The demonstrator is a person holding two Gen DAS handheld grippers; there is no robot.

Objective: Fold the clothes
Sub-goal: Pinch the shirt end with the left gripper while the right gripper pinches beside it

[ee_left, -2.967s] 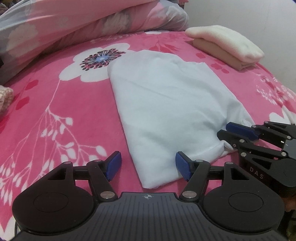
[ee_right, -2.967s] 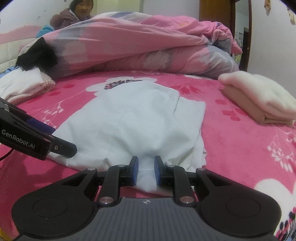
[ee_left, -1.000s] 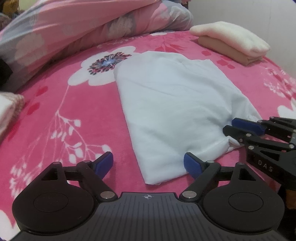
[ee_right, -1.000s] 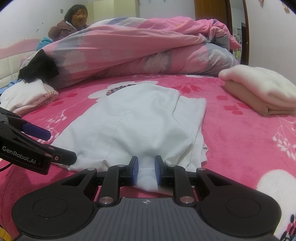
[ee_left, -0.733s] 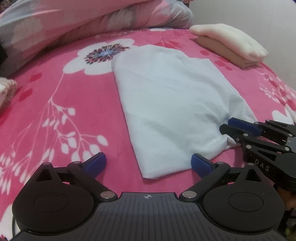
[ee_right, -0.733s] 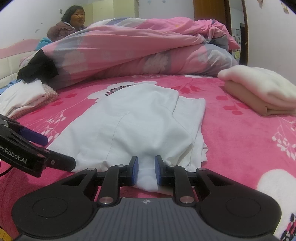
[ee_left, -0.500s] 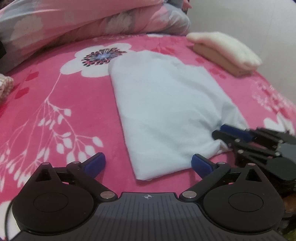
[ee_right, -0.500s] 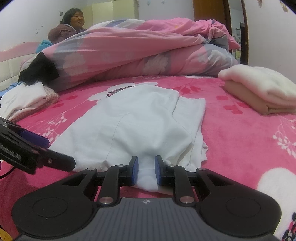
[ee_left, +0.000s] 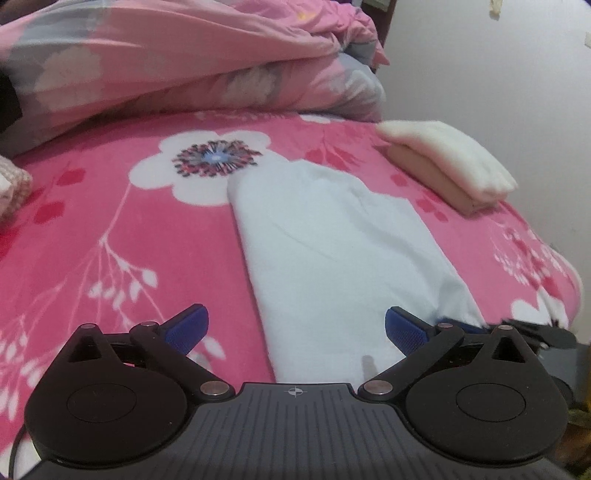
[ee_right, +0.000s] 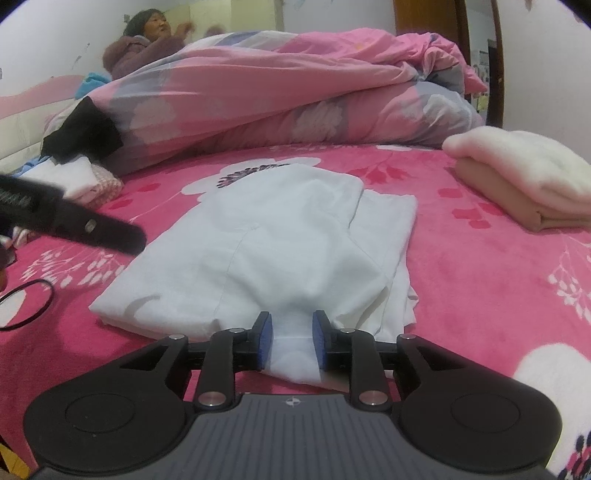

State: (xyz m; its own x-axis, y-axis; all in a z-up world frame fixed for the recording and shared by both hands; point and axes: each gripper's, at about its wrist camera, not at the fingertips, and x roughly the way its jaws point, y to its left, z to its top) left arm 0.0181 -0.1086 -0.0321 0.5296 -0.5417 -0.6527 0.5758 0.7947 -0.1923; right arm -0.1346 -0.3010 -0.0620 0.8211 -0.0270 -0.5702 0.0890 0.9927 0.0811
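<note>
Right wrist view: the right gripper [ee_right: 291, 339] has its fingers clamped on the near edge of the white shirt [ee_right: 273, 251] lying on the bed [ee_right: 480, 266], while the left gripper [ee_left: 295, 328] fingers stand wide apart over its near corner.

A bedroom in a home, seen across a bed.

A pink flowered blanket [ee_right: 480, 280] covers the bed, with a bulky pink quilt [ee_right: 295, 92] heaped along its far edge. Folded clothes [ee_right: 524, 177] sit near the right edge and more lie at the left edge [ee_right: 85, 181]. Behind are plain white walls [ee_left: 498, 74], a wooden door frame [ee_right: 428, 18], and a person [ee_right: 144, 40] sitting beyond the quilt.
</note>
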